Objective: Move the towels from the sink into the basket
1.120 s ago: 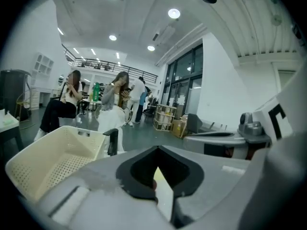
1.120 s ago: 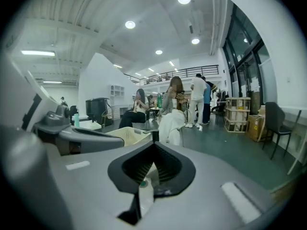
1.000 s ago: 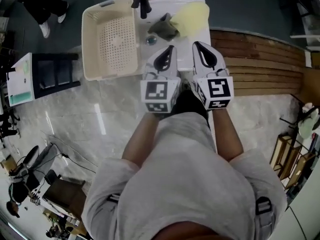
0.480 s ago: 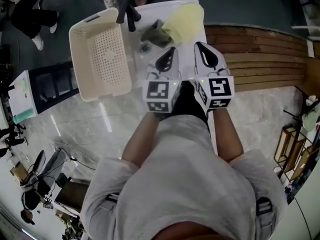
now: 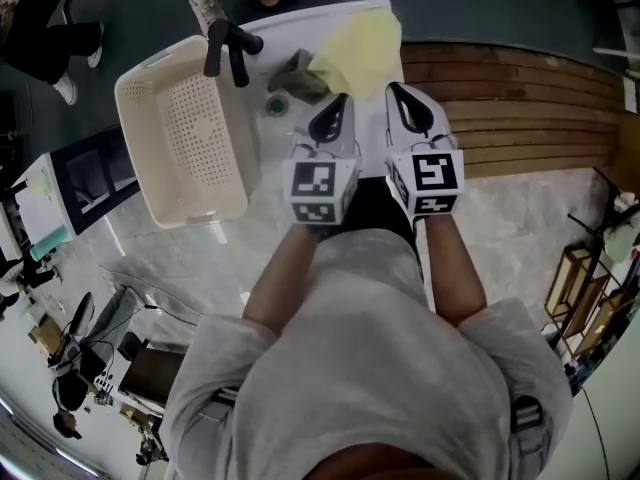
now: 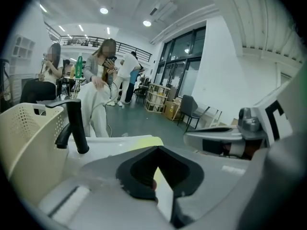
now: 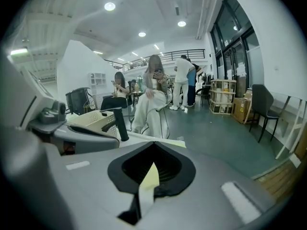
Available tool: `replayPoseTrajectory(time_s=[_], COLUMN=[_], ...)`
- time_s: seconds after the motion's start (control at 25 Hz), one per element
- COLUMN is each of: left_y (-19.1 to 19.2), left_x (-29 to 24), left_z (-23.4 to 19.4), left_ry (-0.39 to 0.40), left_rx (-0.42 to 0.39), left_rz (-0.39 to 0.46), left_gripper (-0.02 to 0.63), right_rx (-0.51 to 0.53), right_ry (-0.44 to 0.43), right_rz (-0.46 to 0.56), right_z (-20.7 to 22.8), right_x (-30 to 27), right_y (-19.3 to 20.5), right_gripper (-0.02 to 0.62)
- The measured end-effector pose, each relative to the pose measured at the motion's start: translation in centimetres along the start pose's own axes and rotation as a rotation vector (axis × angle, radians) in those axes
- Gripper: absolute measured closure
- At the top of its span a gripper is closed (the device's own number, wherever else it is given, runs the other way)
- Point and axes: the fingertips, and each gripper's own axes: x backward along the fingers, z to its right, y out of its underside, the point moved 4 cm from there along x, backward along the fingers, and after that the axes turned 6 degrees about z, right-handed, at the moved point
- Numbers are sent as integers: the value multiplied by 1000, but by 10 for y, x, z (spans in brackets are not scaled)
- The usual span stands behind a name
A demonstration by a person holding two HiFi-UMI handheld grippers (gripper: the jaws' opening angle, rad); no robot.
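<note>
Task not started, by look: yellow towel (image 5: 358,46) and grey towel (image 5: 296,70) both lie in sink (image 5: 320,13); basket (image 5: 190,138) beside it holds nothing. Left gripper (image 5: 340,100) and right gripper (image 5: 398,93) both clenched, empty, hovering short of towels. Both transfers left

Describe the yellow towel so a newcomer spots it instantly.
At the head view's top, a white sink stands right of the cream basket. The yellow towel lies at its right side; the neighbouring crumpled towel is smaller and dark grey.
</note>
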Motion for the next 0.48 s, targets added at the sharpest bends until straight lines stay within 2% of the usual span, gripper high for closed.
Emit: replayPoseTrajectory(time_s=[0.36,0.48], left_y=[8,17], left_x=[-34,-42], left_z=[-13,-22], left_ry=[-27,-44], left_rx=[36,50], left_rz=[-55,-82], left_gripper=[586,586], right_rx=[-3,120], right_ry=[-29,-31], right_rz=[-80,-134], right_z=[22,23], right_x=[-39,-52], right_y=[18,29], right_gripper=[589,589])
